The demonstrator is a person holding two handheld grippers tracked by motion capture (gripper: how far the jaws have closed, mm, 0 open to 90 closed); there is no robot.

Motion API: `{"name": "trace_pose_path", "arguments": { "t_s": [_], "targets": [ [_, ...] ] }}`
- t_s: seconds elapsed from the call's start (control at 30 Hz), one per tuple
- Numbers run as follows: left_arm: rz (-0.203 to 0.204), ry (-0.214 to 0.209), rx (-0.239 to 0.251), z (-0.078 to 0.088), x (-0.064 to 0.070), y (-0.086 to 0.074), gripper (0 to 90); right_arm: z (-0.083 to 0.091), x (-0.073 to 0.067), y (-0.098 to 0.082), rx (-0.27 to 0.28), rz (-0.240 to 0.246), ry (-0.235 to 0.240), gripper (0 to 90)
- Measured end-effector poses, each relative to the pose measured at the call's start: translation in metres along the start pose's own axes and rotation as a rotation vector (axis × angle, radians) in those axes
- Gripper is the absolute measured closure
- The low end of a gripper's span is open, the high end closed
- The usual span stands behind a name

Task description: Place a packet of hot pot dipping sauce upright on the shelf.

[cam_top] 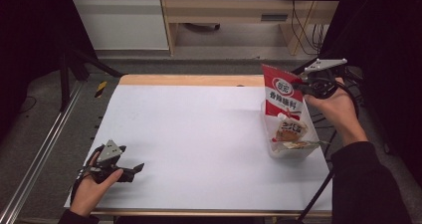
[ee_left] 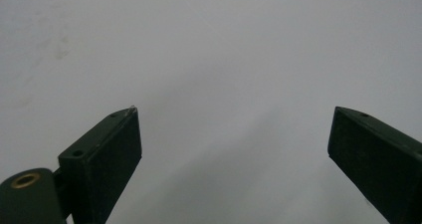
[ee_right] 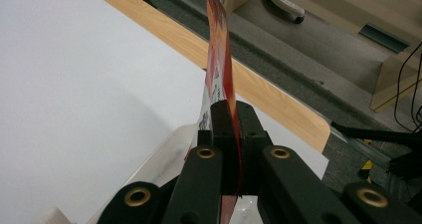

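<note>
Item one, nearest us: our left hand-held gripper [cam_top: 133, 169] lies low at the near left of the table [cam_top: 199, 134], its jaws spread wide with nothing between them. In the left gripper view the two black pads frame bare white tabletop. We judge it parked here to stay out of the way, ready if a second grip is wanted.

Item two, near right: a clear plastic bin [cam_top: 291, 152] at the table's right edge. It already holds a pale snack pouch [cam_top: 290, 129] with orange print and a flatter packet [cam_top: 298, 145] lying in front of it. We take the bin to be the collecting place, set within easy reach of the right arm.

Item three, farther: a red seasoning packet [cam_top: 281, 90] with white lettering, upright, its lower end just inside the bin's far part, over the pouch.

Item four: our right hand-held gripper [cam_top: 300, 83], clamped on the packet's upper right edge. In the right gripper view the jaws meet flat on the thin film [ee_right: 219, 59], which rises edge-on beyond them. Pinching the top lets the packet hang straight, so, as we judge, it can go into the bin bottom first.
</note>
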State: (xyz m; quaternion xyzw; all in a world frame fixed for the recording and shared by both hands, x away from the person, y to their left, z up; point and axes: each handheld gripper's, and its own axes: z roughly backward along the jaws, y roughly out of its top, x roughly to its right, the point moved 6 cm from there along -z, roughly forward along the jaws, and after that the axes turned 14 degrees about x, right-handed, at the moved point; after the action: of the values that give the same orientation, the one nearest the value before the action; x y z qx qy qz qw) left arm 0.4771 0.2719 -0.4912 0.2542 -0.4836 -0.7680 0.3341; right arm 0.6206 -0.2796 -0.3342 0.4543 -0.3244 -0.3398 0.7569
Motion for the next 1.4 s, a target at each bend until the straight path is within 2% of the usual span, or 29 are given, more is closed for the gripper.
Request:
{"name": "trace_pose_path", "arguments": {
  "t_s": [0.1,0.27,0.43,0.73,0.83,1.0,1.23,1.4],
  "targets": [
    [0.000,0.002,-0.001,0.000,-0.001,0.000,6.4,0.003,0.001,-0.005,0.016,-0.019,-0.006,89.7],
    [-0.004,-0.001,-0.001,0.000,0.001,0.000,6.5,0.012,0.000,-0.012,0.001,-0.031,-0.016,89.6],
    [-0.006,0.001,0.000,0.001,0.001,0.001,6.4,0.019,-0.003,-0.020,-0.025,-0.043,-0.021,89.4],
    [-0.007,-0.001,0.002,0.001,0.002,0.001,6.5,0.030,-0.001,-0.032,-0.108,-0.057,-0.054,87.9],
    [-0.007,-0.001,0.000,0.001,0.002,0.001,6.5,0.033,0.001,-0.035,-0.113,-0.060,-0.059,86.0],
    [-0.005,0.001,-0.001,0.001,0.001,0.000,6.4,0.037,0.002,-0.033,-0.088,-0.077,-0.062,76.2],
    [-0.011,0.001,-0.005,0.001,0.002,0.001,6.5,0.034,-0.003,-0.030,-0.088,-0.062,-0.063,62.9],
    [-0.014,0.002,-0.009,-0.001,0.002,0.001,6.4,0.034,-0.005,-0.026,-0.067,-0.053,-0.083,45.4]
  ]
}}
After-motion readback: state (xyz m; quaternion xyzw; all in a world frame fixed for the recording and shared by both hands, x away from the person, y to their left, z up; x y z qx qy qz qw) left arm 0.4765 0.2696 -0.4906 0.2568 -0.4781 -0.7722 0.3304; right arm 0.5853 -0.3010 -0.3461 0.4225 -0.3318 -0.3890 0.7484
